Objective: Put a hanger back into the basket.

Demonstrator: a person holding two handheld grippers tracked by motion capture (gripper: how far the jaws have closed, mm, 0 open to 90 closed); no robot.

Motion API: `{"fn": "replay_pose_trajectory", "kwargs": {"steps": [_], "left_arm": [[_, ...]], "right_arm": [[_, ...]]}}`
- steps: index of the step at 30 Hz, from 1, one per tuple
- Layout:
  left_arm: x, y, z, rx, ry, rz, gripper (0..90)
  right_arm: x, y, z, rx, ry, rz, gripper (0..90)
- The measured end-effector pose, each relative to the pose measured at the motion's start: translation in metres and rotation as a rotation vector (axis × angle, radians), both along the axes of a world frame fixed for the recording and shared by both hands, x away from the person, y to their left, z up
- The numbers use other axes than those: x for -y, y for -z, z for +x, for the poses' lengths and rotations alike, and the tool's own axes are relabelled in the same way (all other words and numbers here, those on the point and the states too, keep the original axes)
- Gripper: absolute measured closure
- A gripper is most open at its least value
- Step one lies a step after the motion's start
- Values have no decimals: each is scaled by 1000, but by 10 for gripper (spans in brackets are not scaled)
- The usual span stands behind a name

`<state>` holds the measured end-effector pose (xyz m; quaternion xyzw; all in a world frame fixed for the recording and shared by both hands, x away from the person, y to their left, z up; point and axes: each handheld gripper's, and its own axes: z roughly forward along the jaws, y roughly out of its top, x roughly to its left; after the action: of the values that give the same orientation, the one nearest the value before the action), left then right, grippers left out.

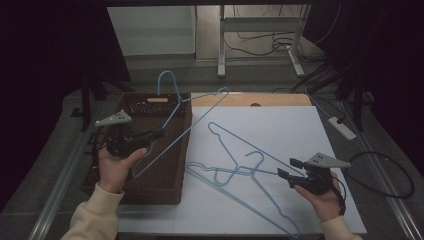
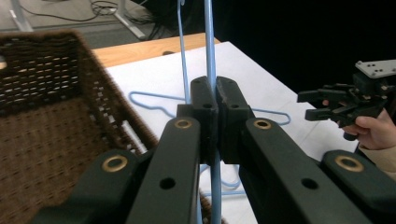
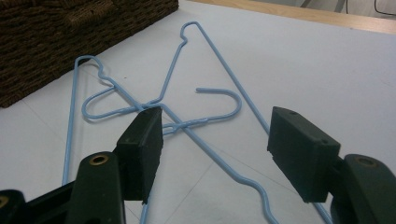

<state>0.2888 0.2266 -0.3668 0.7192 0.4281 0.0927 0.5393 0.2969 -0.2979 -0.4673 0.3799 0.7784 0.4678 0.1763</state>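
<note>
My left gripper (image 1: 157, 133) is over the brown wicker basket (image 1: 160, 175) and is shut on a blue wire hanger (image 1: 200, 117). That hanger hangs in the air, slanting from the basket out over the white tabletop. In the left gripper view the wire (image 2: 209, 46) runs up between the closed jaws (image 2: 211, 109). Two more blue hangers (image 1: 248, 170) lie crossed on the tabletop. My right gripper (image 1: 288, 168) is open just to their right. In the right gripper view the crossed hangers (image 3: 187, 123) lie flat beyond the spread jaws (image 3: 215, 144).
The white tabletop (image 1: 280, 130) has bare room at the back right. The basket (image 2: 46, 121) looks empty inside. A white power strip (image 1: 342, 127) and cables lie on the floor at the right. Metal table legs (image 1: 221, 45) stand behind.
</note>
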Motion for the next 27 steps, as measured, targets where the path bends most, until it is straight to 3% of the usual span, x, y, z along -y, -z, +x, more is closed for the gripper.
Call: {"fn": "replay_pose_trajectory", "kwargs": {"steps": [15,27], "left_arm": [[-47,7,-6,0,-80,13,874],[-77,19,-11,-19,-101,48,874]], "right_arm": [[-1,2,1,-9,0,-5,365],[-1,3,2,-17,7,-8,365]]}}
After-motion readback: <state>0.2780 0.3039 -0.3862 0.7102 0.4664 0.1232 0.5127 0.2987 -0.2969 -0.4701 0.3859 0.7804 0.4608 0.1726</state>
